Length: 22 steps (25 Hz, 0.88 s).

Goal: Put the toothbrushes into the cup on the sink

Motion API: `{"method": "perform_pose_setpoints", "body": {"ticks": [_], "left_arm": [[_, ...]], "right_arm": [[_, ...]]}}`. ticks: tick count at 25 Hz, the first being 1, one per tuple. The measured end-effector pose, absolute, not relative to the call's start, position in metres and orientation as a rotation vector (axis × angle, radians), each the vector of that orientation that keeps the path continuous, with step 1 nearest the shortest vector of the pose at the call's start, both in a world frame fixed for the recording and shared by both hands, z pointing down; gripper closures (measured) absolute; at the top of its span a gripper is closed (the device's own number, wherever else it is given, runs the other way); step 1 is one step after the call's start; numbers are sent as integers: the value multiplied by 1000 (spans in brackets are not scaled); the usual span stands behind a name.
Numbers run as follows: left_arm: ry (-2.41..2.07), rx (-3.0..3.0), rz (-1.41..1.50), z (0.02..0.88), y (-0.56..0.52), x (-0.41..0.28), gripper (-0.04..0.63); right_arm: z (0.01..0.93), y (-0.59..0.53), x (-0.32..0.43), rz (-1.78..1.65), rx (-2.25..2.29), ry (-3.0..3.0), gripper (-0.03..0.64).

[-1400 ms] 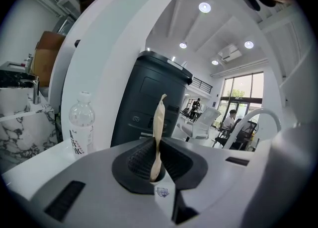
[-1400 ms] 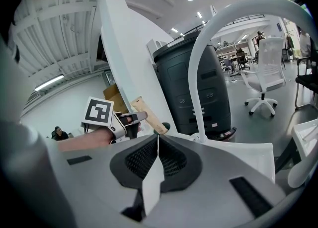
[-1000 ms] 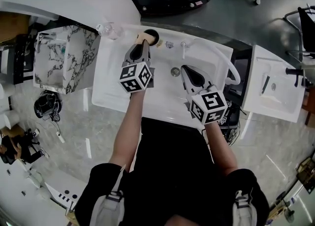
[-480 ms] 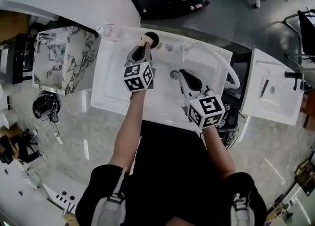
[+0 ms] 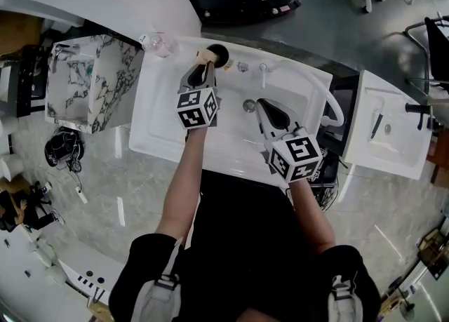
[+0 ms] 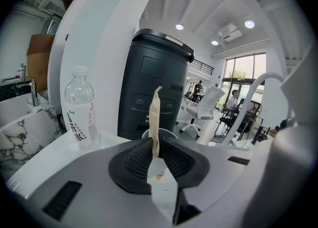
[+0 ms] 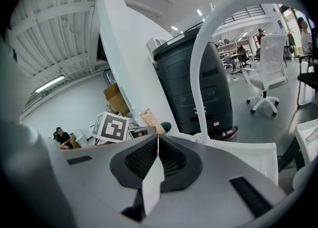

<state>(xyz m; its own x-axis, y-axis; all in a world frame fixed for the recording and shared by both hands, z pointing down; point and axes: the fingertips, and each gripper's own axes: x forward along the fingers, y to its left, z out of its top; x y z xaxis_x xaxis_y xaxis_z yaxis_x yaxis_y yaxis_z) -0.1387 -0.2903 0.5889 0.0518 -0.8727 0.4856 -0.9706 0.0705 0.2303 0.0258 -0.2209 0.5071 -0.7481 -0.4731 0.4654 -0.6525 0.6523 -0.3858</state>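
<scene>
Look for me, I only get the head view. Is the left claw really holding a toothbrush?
Observer: Yes. In the left gripper view the left claw is shut on a tan toothbrush that stands upright.
Operator: Where's the cup from there?
Observer: The cup is just behind the toothbrush. Its pale rim shows over the claw tips.
Operator: And the other claw?
Observer: In the right gripper view the right claw is shut, with nothing between its jaws.

The person wears a black short-sleeved top (image 5: 245, 257) with pale grey shoulder straps (image 5: 163, 287) and buckles. The left gripper (image 5: 208, 63) and right gripper (image 5: 261, 103) are grey with black ribbed pads (image 6: 136, 161). Each carries a white cube (image 5: 196, 108) bearing black square markers.
</scene>
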Motion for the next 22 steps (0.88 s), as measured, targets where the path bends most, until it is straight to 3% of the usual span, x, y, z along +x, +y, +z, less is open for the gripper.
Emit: {"method": "perform_pose_setpoints", "body": {"ticks": [22], "left_arm": [[-1876,1832,182,563,-237,-134,529]], "right_arm": [[490,-200,24,749,899,-2598,584]]}}
